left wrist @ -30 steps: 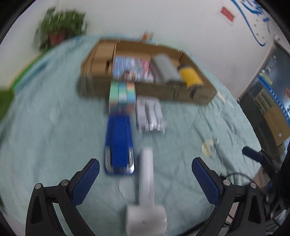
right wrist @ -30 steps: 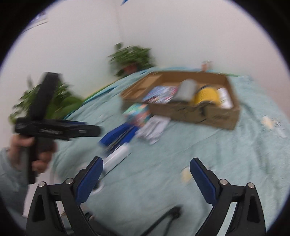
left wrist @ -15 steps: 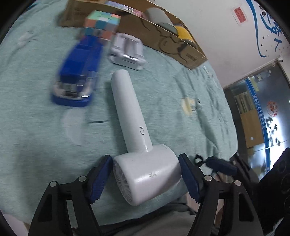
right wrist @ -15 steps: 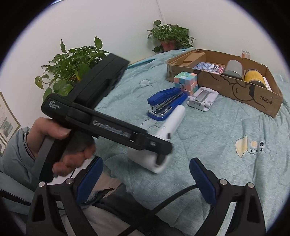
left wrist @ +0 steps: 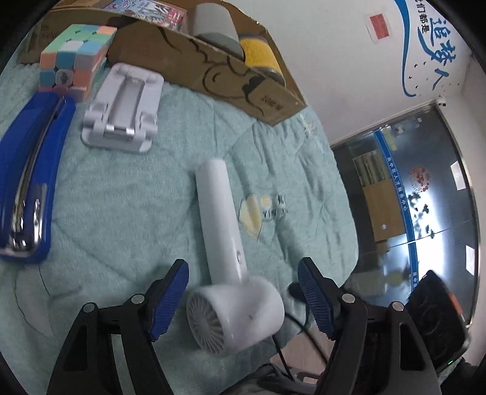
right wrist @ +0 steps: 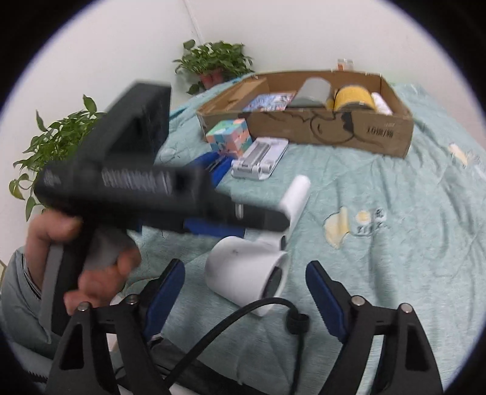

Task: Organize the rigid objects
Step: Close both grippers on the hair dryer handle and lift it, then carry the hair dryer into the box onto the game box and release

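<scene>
A white hair dryer (left wrist: 231, 285) lies on the green quilt, head toward me, handle pointing at the cardboard box (left wrist: 218, 70). My left gripper (left wrist: 243, 297) is open with its blue pads on either side of the dryer head, not touching. My right gripper (right wrist: 246, 291) is open too, with the dryer head (right wrist: 249, 273) just beyond it. In front of the box lie a blue stapler (left wrist: 30, 170), a white phone stand (left wrist: 121, 112) and a pastel cube (left wrist: 76, 60). The left gripper's body (right wrist: 127, 182) crosses the right wrist view.
The box holds a grey roll (left wrist: 215, 27), a yellow roll (left wrist: 258, 51) and a printed packet (left wrist: 145, 9). A black cable (right wrist: 243, 316) runs under the right gripper. Potted plants (right wrist: 215, 63) stand beyond the bed. The quilt's edge (left wrist: 334, 273) is at the right.
My left gripper dropped low over the dryer head and stays around it, now swung slightly right. My right gripper moved in toward the dryer head from the near side.
</scene>
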`<act>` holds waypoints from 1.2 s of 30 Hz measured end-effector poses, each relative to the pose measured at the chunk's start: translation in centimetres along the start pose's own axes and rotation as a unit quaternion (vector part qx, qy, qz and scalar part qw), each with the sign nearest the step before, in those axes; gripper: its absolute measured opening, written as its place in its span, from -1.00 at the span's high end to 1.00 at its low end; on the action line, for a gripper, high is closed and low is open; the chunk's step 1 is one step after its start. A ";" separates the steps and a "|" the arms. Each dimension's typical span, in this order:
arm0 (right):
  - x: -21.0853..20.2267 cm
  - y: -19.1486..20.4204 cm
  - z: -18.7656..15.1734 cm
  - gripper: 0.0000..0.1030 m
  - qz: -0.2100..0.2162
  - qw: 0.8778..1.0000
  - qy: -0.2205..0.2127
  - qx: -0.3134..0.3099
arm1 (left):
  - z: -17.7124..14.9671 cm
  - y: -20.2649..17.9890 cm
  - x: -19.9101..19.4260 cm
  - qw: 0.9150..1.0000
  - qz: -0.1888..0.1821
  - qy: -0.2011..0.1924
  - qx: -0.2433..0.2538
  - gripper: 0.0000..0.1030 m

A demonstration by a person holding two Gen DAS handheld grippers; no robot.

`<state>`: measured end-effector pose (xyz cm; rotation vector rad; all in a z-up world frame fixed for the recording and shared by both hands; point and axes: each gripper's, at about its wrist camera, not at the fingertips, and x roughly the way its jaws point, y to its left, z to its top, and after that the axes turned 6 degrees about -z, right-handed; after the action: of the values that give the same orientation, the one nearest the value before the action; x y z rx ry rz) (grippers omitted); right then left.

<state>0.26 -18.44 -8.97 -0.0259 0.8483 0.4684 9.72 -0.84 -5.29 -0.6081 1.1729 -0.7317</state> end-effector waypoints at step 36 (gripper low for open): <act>-0.9 2.0 4.3 -0.27 -0.025 0.999 -0.039 -0.010 | 6.9 -7.9 -4.2 0.991 0.055 -0.036 0.114 0.43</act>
<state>2.00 -16.12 -5.18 -0.0474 0.7647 0.4289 13.95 -2.22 5.08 -0.3734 1.0304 -0.7310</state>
